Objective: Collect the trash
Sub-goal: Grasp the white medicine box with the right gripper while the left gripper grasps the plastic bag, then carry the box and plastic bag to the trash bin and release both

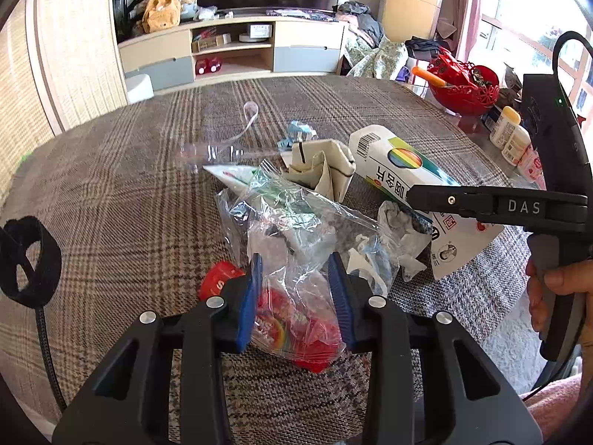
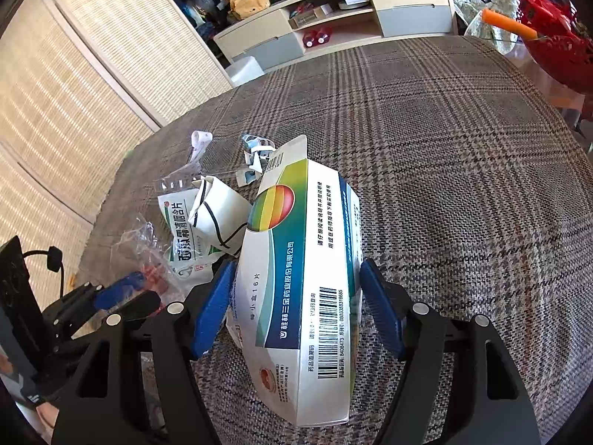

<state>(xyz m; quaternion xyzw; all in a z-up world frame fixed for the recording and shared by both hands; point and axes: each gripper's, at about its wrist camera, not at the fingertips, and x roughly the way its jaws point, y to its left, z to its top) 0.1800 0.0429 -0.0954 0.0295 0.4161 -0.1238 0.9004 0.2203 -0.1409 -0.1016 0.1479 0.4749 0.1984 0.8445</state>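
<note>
A pile of trash lies on the plaid tablecloth [image 1: 122, 193]. My left gripper [image 1: 296, 293] stands open around a clear plastic bag [image 1: 296, 230] that holds red wrappers [image 1: 296, 326]; the blue pads flank the bag. A white medicine box [image 2: 300, 285] with a rainbow logo lies flat between the pads of my right gripper [image 2: 296, 304], whose jaws are open and close to its sides. The box also shows in the left wrist view [image 1: 400, 163], with my right gripper [image 1: 418, 196] over it. Crumpled tissue [image 1: 400, 237], a folded cream carton [image 1: 322, 167] and a white sachet [image 2: 181, 237] lie between.
A red basket [image 1: 463, 85] with an orange-handled tool and small bottles [image 1: 511, 137] stand at the table's far right. Clear plastic strips [image 1: 237, 137] and blue-white scraps [image 1: 300, 133] lie behind the pile. A TV cabinet [image 1: 233, 52] stands beyond the table.
</note>
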